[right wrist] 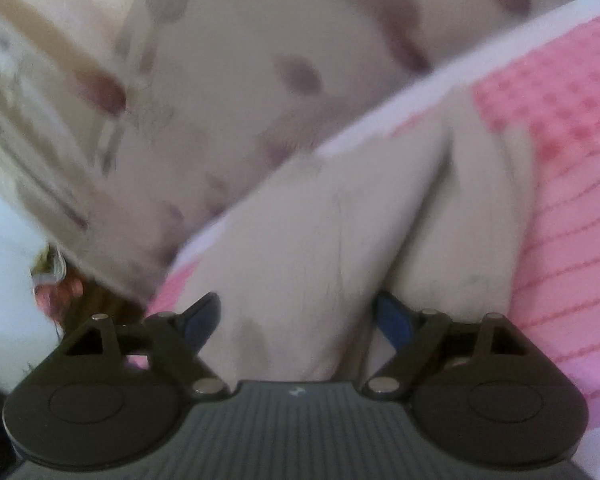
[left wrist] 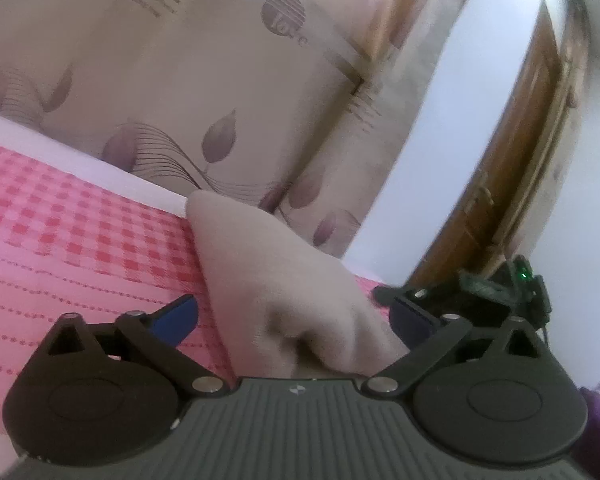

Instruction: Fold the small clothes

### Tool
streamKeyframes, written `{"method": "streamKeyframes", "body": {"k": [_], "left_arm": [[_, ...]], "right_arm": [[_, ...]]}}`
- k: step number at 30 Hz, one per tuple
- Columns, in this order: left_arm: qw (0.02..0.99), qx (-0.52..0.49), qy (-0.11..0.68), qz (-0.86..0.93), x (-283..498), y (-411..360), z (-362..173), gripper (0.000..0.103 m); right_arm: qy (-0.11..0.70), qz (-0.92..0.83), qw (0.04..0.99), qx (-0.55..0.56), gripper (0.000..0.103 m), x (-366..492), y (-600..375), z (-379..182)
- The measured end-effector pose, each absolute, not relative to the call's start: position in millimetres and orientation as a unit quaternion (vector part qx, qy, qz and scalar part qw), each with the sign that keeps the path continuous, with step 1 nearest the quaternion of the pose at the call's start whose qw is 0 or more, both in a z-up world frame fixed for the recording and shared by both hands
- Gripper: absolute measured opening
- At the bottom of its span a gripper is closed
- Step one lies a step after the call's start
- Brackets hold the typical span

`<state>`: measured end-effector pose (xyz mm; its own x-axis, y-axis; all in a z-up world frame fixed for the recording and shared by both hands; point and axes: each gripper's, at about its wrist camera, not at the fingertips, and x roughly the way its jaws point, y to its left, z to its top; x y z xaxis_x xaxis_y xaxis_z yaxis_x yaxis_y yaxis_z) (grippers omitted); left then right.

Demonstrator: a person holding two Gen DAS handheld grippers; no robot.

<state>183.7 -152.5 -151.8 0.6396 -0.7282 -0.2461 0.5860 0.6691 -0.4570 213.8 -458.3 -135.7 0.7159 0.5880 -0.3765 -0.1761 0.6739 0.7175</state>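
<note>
A small beige garment [left wrist: 276, 280] lies on a pink checked bedspread [left wrist: 80, 232]. It runs from the bed's white far edge back toward the camera and is bunched near the gripper body. My left gripper [left wrist: 296, 320] stands open, with the cloth's near end between its blue pads [left wrist: 176, 320], which do not pinch it. In the right wrist view the same garment [right wrist: 320, 240] shows a long crease down its middle. My right gripper [right wrist: 298, 320] is open too, its pads either side of the cloth's near end. In the left wrist view the right gripper [left wrist: 496, 296] shows as a black body with a green light.
A beige curtain with purple leaf prints [left wrist: 180, 100] hangs just behind the bed's white edge [left wrist: 100, 168]. A white wall [left wrist: 460, 120] and a brown wooden door [left wrist: 512, 160] stand to the right. The right wrist view is blurred.
</note>
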Motion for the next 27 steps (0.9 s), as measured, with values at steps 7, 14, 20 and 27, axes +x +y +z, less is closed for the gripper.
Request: {"method": "streamKeyframes", "body": {"k": [7, 14, 20, 27], "left_arm": [[0.887, -0.183, 0.228, -0.356, 189.4, -151.3, -156.2, 0.099], [0.887, -0.181, 0.231, -0.358, 190.7, -151.8, -156.0, 0.1], [0.886, -0.196, 0.241, -0.344, 193.8, -148.5, -158.2, 0.102], [0.884, -0.196, 0.244, -0.346, 195.0, -149.0, -159.0, 0.102]], "right_arm": [[0.314, 0.188, 0.852, 0.375, 0.089, 212.6, -483.2, -127.3], [0.308, 0.288, 0.784, 0.455, 0.103, 210.7, -473.4, -148.0], [0.247, 0.252, 0.802, 0.483, 0.103, 215.1, -492.5, -142.2], [0.287, 0.243, 0.821, 0.43, 0.103, 218.9, -472.2, -140.7]]}}
